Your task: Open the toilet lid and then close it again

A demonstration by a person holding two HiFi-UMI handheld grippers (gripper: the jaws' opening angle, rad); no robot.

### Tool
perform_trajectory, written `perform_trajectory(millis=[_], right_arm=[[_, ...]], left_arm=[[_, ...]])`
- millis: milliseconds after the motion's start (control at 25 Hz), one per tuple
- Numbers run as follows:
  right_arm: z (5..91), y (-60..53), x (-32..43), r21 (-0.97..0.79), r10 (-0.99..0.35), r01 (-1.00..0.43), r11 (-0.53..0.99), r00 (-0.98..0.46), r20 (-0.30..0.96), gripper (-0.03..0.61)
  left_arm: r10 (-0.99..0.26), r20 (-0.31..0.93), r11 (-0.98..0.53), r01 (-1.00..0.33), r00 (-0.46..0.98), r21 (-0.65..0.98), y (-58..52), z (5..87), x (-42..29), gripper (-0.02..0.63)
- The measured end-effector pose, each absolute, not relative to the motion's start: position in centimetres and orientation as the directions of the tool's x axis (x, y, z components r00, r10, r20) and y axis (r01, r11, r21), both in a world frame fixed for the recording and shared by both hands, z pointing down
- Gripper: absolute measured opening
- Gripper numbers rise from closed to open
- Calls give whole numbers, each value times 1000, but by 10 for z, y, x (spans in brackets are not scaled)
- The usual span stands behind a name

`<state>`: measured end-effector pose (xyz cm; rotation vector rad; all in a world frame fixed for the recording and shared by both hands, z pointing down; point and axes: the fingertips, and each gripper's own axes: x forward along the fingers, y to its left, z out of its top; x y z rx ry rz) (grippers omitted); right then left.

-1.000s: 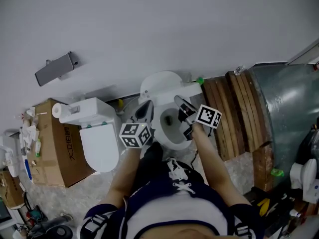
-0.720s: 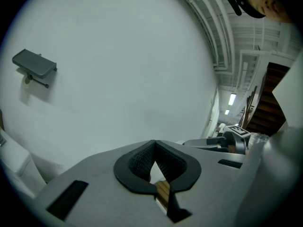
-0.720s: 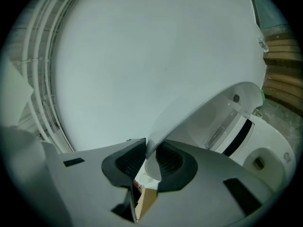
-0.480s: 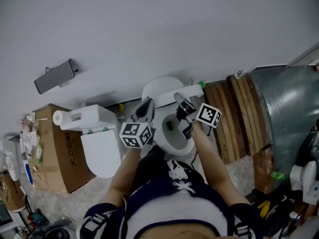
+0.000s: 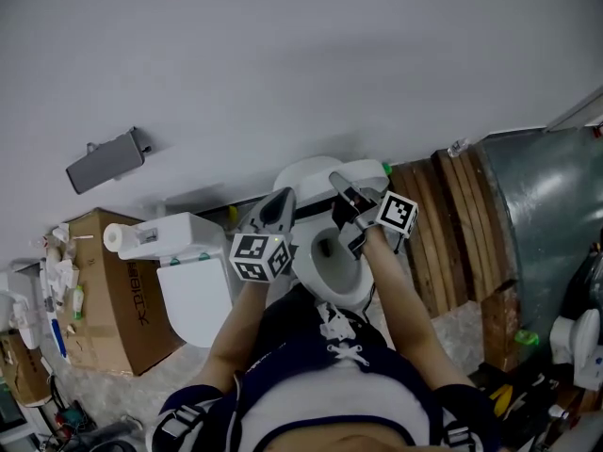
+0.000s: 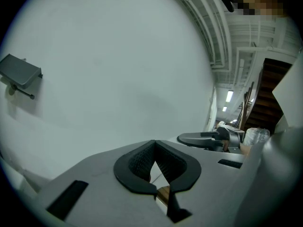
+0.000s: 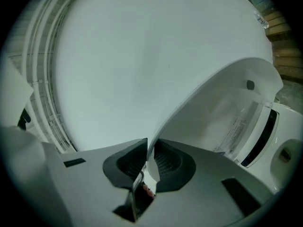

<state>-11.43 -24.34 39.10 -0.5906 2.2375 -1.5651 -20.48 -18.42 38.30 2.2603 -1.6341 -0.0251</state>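
Grey holder (image 5: 105, 159) hangs on the wall at far left, above a cardboard box (image 5: 105, 295) and a second toilet (image 5: 195, 295) on the floor. Next comes the left tongs (image 6: 154, 144), jaws together with nothing between them, tips just beside the left rim of the toilet lid (image 5: 306, 177). That white lid stands raised over the open bowl (image 5: 332, 276), leaning back toward the wall. Its free edge runs between the jaws of the right tongs (image 7: 147, 150), which are closing narrow, both pads against the thin plastic. Wooden planks (image 5: 452, 219) lean at the right. Compared with a second ago, both tongs sit farther up and nearer the wall, the right jaws are narrower, and the holder, box and second toilet lie lower in the head view.
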Motion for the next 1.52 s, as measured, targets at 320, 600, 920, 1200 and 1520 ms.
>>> perform_trajectory(millis=[320, 600, 920, 1200, 1520], right_arm=[[386, -267, -126, -952, -529, -101, 290, -846, -72, 40], [387, -286, -137, -957, -544, -106, 271, -837, -62, 41], [386, -303, -145, -966, -567, -91, 241, -821, -65, 41], [387, -319, -154, -976, -572, -45, 213, -816, -87, 41], [385, -335, -161, -986, -593, -2, 166, -799, -98, 41]], left_arm=[[-927, 178, -271, -918, 330, 291, -198, 377, -219, 6], [-927, 177, -271, -917, 331, 292, -207, 374, -232, 6], [-929, 157, -283, -917, 335, 282, -216, 367, -238, 6], [-924, 175, -288, -920, 340, 266, -223, 366, -243, 6], [-925, 182, -282, -924, 334, 258, -233, 363, -249, 6]])
